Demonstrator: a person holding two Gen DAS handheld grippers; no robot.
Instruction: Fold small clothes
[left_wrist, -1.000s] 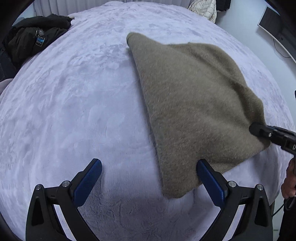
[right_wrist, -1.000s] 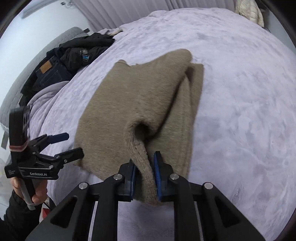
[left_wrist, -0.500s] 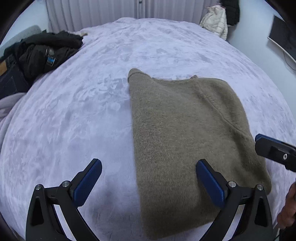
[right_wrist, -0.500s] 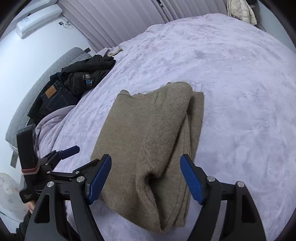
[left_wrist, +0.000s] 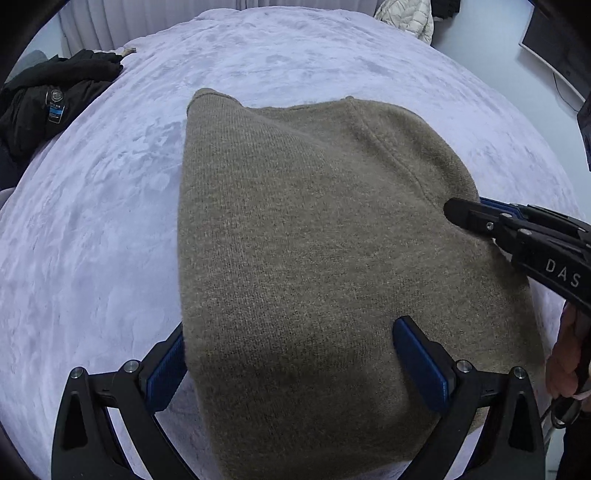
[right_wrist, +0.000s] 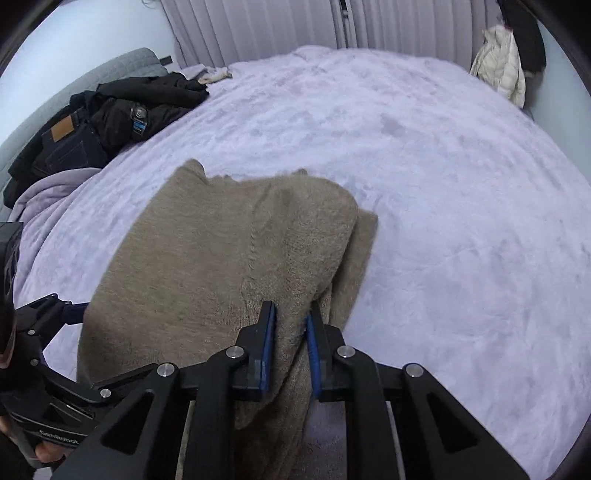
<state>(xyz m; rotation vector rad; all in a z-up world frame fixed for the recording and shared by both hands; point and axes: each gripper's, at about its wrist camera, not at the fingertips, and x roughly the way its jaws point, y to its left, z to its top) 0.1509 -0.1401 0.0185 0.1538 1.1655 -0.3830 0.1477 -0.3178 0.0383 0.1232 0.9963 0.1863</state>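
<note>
The brown knitted garment lies part-folded on the lilac bedcover, towards the near edge, with its right side doubled into several layers and one thin layer showing beyond that fold on the right. The right gripper has just been closing its jaws, and they now stand narrow, pinching a ridge of the knit at the near right of the garment; the cloth bunches up between the blue pads, which indicates a hold and not mere contact. This hold appears intended to gather the stacked layers so that they can be carried over as one. The left gripper has its jaws wide, straddling the near left part of the garment, one finger at the left edge over the bedcover and the other finger resting over the knit; the pads press on nothing. In my judgement it is being positioned to take the near left edge, so that both corners rise together. A pile of dark clothes lies at the far left, well apart, and a pale jacket hangs at the far right.
</note>
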